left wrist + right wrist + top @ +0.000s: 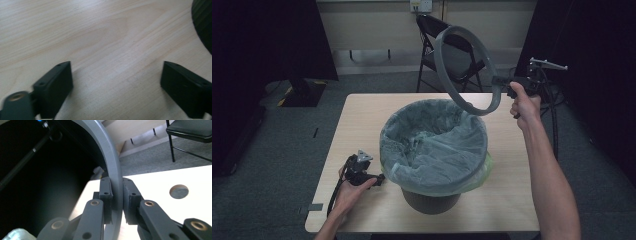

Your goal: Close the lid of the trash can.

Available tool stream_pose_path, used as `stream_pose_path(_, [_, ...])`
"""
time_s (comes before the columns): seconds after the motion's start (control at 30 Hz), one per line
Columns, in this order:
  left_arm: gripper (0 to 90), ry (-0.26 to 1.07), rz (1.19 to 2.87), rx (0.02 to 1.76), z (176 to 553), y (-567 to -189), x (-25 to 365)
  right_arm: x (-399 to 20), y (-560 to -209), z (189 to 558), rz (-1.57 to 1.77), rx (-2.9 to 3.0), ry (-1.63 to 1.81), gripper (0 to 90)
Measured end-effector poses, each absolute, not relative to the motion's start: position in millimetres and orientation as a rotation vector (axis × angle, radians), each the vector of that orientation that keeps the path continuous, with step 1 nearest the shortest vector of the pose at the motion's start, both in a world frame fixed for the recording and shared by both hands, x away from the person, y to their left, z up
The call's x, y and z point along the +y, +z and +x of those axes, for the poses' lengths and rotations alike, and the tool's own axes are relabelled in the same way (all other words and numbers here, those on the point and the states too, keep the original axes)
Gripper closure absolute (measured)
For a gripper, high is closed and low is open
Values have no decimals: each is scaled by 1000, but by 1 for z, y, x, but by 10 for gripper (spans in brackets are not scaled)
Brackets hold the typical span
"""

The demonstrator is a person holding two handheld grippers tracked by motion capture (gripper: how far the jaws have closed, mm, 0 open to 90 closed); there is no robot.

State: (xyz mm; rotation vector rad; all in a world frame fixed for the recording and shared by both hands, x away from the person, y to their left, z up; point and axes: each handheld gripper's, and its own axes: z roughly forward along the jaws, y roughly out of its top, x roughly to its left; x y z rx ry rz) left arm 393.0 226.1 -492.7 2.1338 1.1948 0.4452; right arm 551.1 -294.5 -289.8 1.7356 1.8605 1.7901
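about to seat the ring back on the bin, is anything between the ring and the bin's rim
Nothing visible. The right gripper holds the grey ring tilted in the air above the bin's far right side. The bag-lined rim lies open below it; the left gripper rests on the table, left of the bin.

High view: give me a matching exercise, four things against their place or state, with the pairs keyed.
Things:
1. ring
2. bin
3. left tongs
4. chair

Places or states:
A. open, low at the table's near left
B. on the floor beyond the table
C. held up in the air, clamped in the right tongs
D. stands on the table, lined with a bag

Pairs: 1-C, 2-D, 3-A, 4-B
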Motion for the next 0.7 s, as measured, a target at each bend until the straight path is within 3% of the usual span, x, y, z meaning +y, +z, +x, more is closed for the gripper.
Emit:
stream_pose_path(0.13, [185,384,2096,1193,395,-485,229,-290,-283,542,1684,1892,1798,798])
stream_pose_path(0.33, [181,330,1884,1221,397,-451,241,-272,-277,525,1585,1959,1817,795])
stream_pose_path(0.7, [182,413,1776,1144,395,-403,252,-249,-272,500,1469,2057,1804,794])
